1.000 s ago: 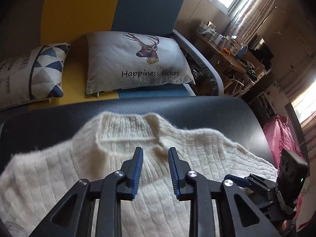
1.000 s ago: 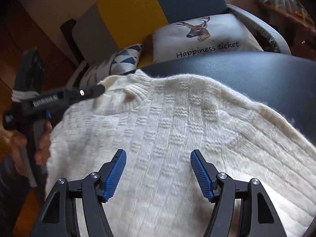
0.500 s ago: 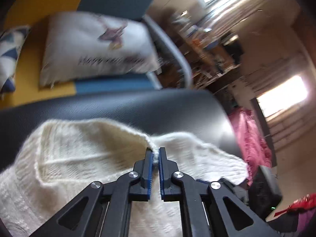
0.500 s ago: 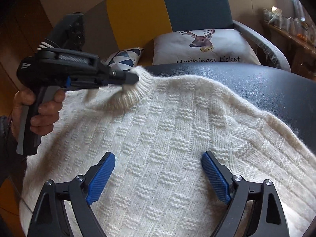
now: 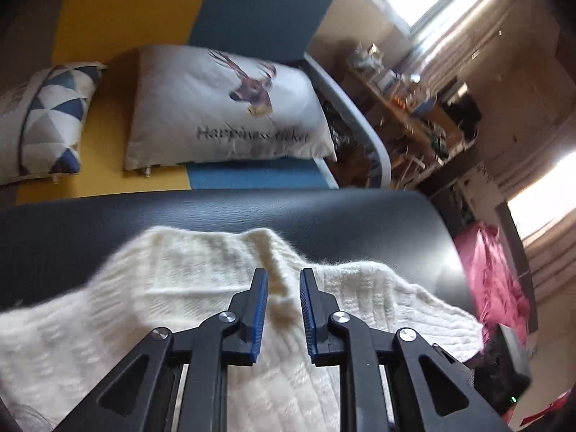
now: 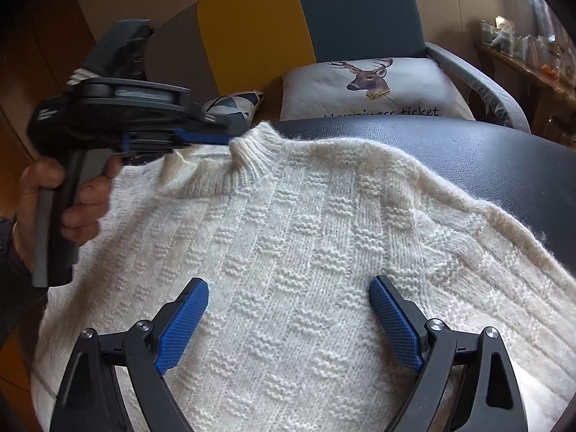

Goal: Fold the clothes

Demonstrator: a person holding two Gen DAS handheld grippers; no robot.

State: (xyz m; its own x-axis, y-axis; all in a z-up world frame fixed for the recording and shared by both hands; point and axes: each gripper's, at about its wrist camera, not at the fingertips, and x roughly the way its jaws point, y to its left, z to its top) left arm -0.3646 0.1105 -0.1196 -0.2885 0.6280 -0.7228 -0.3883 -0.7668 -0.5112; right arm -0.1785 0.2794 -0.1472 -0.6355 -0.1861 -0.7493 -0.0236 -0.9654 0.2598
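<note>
A cream basket-weave knitted sweater (image 6: 306,252) lies spread on a black leather-look padded surface (image 6: 486,151), ribbed collar (image 6: 252,154) at the far side. The sweater's far edge follows the surface's rounded far rim closely on the left; to the right a broad band of bare black padding stays uncovered (the widest free room). Beyond the rim stands a yellow-and-teal upholstered sofa (image 6: 306,18) bearing a pale grey deer-print cushion (image 6: 374,86) and a blue-and-white triangle-patterned cushion (image 5: 46,118). A cluttered wooden shelf (image 5: 403,104) and a crumpled magenta cloth (image 5: 493,280) lie to the far right in the left wrist view.

Left gripper (image 5: 282,277): pitched downward over the collar, blue-padded jaws parted by a narrow gap and just opened again after closing; a raised fold of the collar sits between them, the pads not visibly pressing it. In the right wrist view it reaches in level from the left, tips at the collar, its handle gripped by a hand (image 6: 64,201).

Right gripper (image 6: 288,295): angled down over the sweater's middle, jaws spread wide and holding nothing, with the knit below them.
</note>
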